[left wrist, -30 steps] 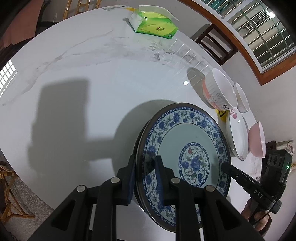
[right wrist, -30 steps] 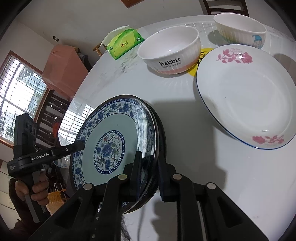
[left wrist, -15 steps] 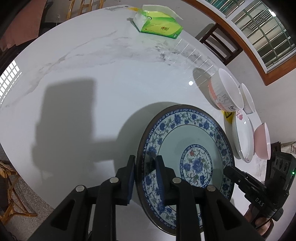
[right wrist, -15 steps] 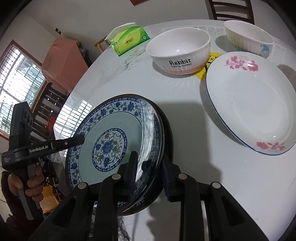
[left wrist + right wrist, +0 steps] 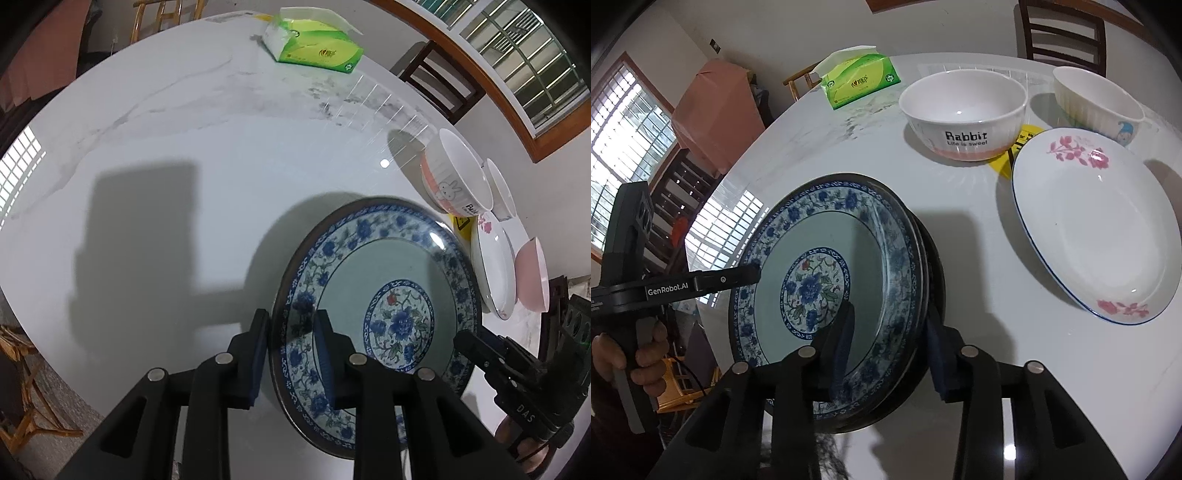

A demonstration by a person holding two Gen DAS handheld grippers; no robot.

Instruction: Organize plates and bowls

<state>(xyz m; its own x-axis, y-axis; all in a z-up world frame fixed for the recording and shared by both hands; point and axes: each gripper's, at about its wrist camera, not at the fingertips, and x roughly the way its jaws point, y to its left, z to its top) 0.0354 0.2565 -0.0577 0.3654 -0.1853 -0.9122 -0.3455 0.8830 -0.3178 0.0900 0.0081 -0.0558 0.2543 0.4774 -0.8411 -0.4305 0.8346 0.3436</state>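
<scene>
While the blue-patterned plate (image 5: 827,280) sits stacked on a dark plate on the table (image 5: 184,184), the white plate (image 5: 1097,236) and rabbit bowl (image 5: 962,118) nearby remain unsorted. Both tongs straddle opposite rims of the blue plate: the left tongs (image 5: 291,354) and right tongs (image 5: 890,350) are opening, pads apparently parting from it.
</scene>
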